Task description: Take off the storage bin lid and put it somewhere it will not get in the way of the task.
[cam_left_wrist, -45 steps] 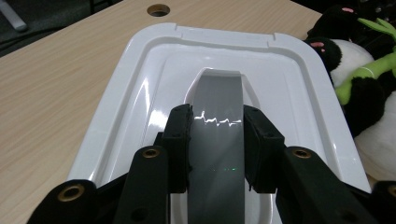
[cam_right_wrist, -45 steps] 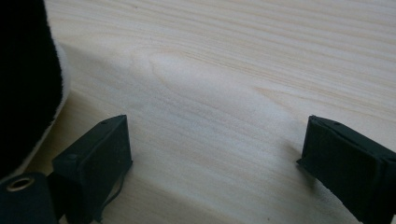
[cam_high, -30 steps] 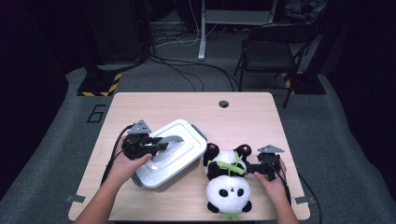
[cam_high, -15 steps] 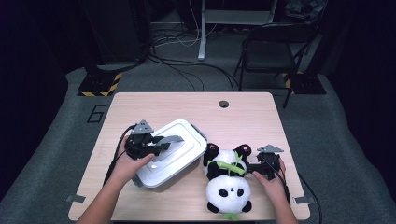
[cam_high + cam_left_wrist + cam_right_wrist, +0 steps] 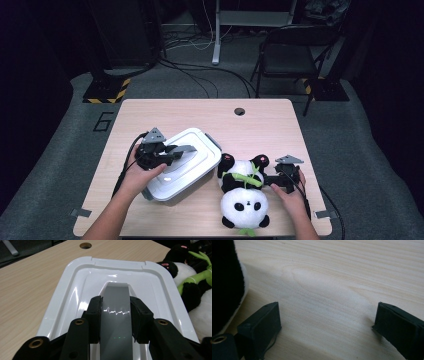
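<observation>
A white box with a lid [image 5: 192,165] sits on the left half of the table. My left gripper [image 5: 175,151] reaches over it from the left. In the left gripper view the two pads of the left gripper [image 5: 116,303] press on either side of the lid's grey handle [image 5: 116,291]; the jaws have just been closing on it. A plush panda [image 5: 245,200] with a green bamboo sprig lies right of the box. My right gripper [image 5: 272,181] rests low on the table beside the panda's right flank, open [image 5: 327,315], with bare wood between its jaws.
The wooden table [image 5: 260,130] has a cable hole [image 5: 239,111] near its far edge. The panda's paws [image 5: 172,265] lie close to the box's right rim. A black chair [image 5: 290,55] and cables stand on the floor beyond the table.
</observation>
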A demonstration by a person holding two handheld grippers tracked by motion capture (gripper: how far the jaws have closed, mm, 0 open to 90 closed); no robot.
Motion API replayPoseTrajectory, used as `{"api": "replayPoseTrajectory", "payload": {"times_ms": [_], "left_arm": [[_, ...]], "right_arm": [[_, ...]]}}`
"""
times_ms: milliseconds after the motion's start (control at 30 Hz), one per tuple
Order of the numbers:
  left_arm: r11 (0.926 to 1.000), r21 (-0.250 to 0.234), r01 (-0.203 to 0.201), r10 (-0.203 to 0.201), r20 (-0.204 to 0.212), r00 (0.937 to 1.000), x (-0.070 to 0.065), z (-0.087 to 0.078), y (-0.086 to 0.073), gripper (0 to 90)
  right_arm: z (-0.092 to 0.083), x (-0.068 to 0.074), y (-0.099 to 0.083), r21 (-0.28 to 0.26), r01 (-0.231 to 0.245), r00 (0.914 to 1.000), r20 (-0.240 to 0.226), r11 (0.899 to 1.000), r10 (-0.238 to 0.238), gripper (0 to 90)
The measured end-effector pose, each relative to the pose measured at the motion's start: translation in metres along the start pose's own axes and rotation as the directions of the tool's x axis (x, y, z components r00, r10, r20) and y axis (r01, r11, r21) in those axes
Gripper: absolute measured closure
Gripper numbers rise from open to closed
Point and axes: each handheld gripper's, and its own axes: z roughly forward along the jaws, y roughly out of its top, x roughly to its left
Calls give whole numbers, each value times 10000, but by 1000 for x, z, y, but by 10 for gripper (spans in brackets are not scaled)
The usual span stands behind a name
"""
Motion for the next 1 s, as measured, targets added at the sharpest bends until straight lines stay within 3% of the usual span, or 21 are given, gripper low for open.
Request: {"api": "replayPoseTrajectory", "payload": {"times_ms": [500,1000], "left_arm": [[9999,-114,-38,38,5,10000,1,-5,3,660],[9988,-490,72,-91,-388,9992,11,-29,5,662]], "right_arm": [[0,0,0,0,2,10000,-2,10000,-2,59],[0,0,0,0,4,10000,-2,10000,-4,59]]}}
